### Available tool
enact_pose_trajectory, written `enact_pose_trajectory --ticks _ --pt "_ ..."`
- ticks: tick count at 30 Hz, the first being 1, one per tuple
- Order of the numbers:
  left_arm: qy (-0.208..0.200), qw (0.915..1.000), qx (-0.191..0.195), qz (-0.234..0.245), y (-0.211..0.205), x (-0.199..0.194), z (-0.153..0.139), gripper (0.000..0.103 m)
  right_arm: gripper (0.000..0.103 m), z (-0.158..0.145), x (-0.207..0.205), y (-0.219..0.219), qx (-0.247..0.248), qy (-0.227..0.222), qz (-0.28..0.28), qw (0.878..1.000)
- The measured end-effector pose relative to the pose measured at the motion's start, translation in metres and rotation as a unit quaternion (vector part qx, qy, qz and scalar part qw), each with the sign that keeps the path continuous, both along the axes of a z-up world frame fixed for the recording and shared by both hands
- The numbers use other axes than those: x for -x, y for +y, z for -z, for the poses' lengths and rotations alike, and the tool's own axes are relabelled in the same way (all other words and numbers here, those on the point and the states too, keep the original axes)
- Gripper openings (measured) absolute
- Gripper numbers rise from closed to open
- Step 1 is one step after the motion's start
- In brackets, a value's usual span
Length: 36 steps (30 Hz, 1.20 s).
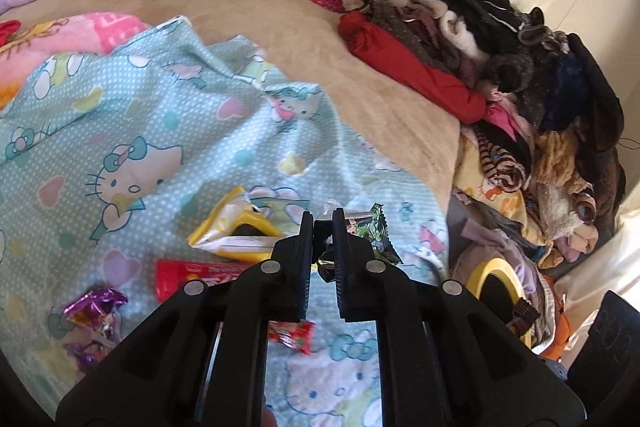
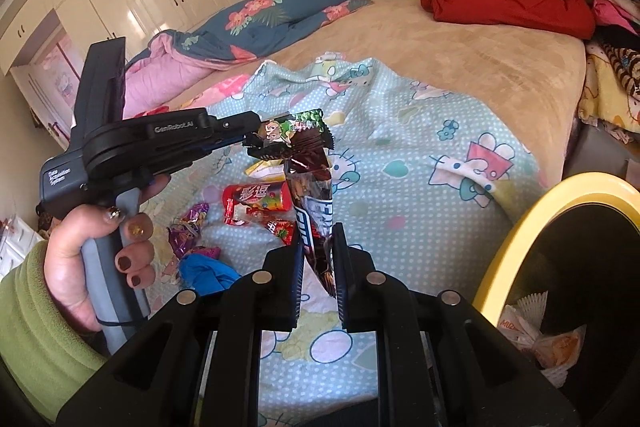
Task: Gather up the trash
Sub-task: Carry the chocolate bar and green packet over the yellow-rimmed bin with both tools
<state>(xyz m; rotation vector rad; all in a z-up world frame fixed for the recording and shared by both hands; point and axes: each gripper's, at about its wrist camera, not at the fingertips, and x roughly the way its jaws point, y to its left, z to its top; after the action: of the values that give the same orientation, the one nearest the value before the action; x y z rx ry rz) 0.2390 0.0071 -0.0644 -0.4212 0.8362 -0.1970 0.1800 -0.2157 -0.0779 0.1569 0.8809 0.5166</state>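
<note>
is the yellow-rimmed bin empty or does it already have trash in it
Not empty: the yellow-rimmed bin already holds crumpled white and orange wrappers at its bottom, seen from the right wrist.

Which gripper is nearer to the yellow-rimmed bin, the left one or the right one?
Right. The right gripper, shut on a brown wrapper, is beside the bin; the left gripper is farther away, over the bed.

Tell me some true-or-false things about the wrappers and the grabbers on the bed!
1. The left gripper is shut on the green wrapper. True.
2. The right gripper is open and empty. False: it is shut on the long brown wrapper.
3. The red wrapper lies on the blue kitten-print sheet. True.
4. The yellow-rimmed bin is empty. False: crumpled paper trash lies inside.
</note>
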Motion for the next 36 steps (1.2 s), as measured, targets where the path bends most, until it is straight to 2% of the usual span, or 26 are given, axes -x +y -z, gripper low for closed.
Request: enact_pose_trajectory --ticks 11,24,36 --pt "-0.026 0.9992 -0.004 0.032 -0.033 0.017 -0.024 0.005 0.014 -0.012 0.014 -0.029 -0.008 -0.011 0.027 1.0" --pt "-0.043 0.9966 -0.011 0.07 -0.073 0.034 -0.043 0.005 0.014 -0.021 0.034 -0.085 -0.022 -0.02 0.077 0.997" --pt "-0.049 0.9935 -0.025 0.099 -0.104 0.051 -0.048 0.005 0.014 -0.027 0.047 -0.136 -0.03 -0.029 0.125 0.991"
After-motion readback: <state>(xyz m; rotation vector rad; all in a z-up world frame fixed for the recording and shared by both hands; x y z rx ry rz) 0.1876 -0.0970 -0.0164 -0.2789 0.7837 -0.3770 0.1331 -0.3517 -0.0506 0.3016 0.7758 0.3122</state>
